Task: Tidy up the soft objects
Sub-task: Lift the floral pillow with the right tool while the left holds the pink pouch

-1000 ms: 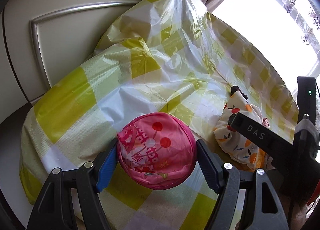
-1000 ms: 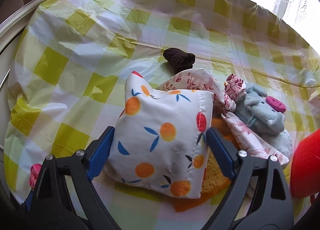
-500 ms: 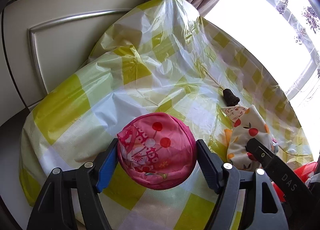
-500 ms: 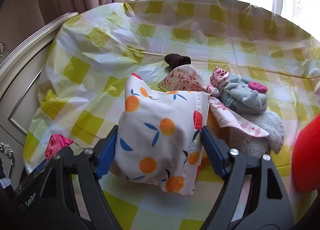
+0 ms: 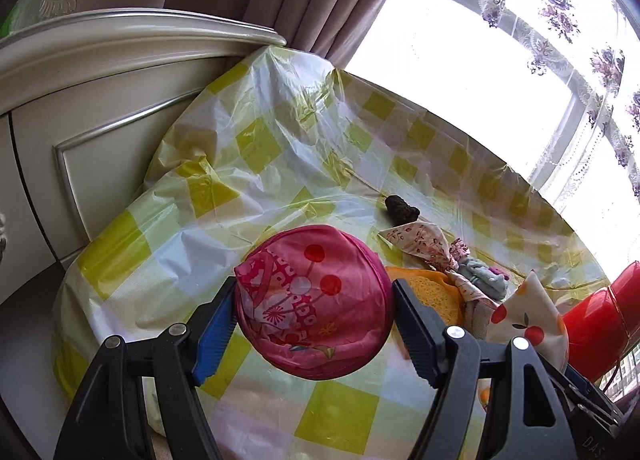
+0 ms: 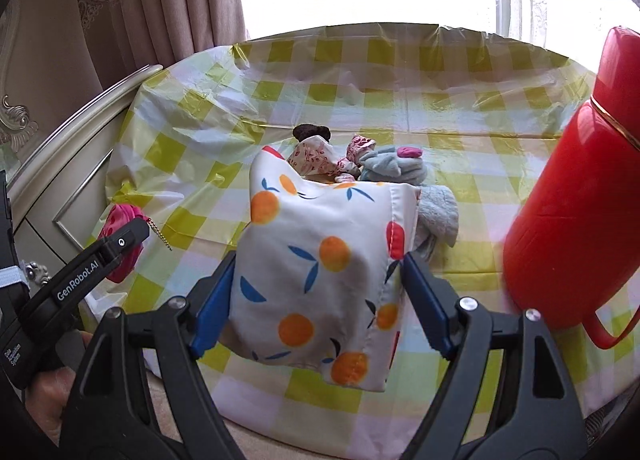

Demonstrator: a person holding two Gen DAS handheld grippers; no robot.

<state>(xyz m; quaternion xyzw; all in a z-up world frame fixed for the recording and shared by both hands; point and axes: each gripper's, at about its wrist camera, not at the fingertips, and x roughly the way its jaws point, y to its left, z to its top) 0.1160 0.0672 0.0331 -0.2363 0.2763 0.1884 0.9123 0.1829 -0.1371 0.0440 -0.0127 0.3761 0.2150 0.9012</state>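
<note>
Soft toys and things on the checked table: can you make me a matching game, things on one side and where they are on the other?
Things:
1. round pink fabric pouch
2. white orange-print cloth bag
3. tall red plastic flask
4. small dark brown knitted thing

Places:
A. standing at the table's right
B. in the right hand-held gripper
C. lying behind the pile
D. in the left hand-held gripper

Pairs: 1-D, 2-B, 3-A, 4-C

2 pouches [image 5: 312, 300] [image 6: 320, 276], 1 flask [image 6: 560, 199]

The white orange-printed fabric pouch [image 6: 320, 280] covers most of the orange sponge-like pad [image 5: 434, 294]. The tall red plastic flask [image 6: 568, 187] is cut off at the right edge of the picture.
</note>
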